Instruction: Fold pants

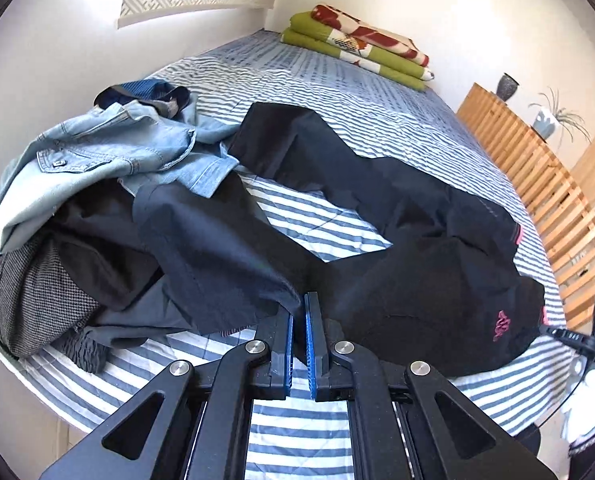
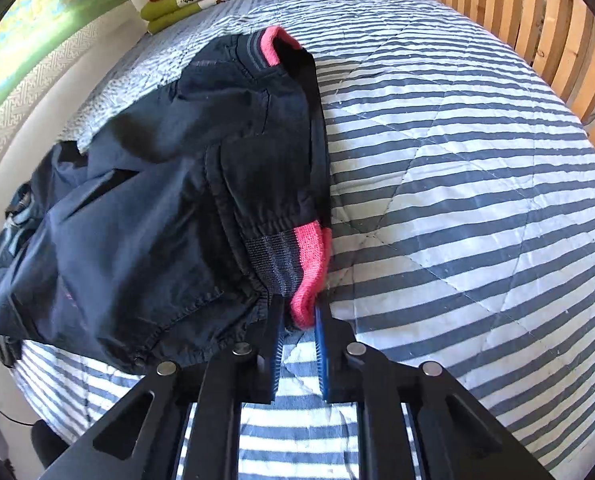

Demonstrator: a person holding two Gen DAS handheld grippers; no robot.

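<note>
Right gripper jaws are clamped on the pink waistband, left gripper jaws pinched on dark cloth near the crotch; pants are stretched leftward, legs splayed on the bed.

A striped bed holds folded blankets at its far corner and a denim jacket by its left edge.

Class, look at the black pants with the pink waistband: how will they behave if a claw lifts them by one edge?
The black pants will probably hang limp: they already crease and drape over the striped quilt. They look thin, so likely light. The pink waistband, pinched by the right claw, is ribbed and may stretch.
</note>
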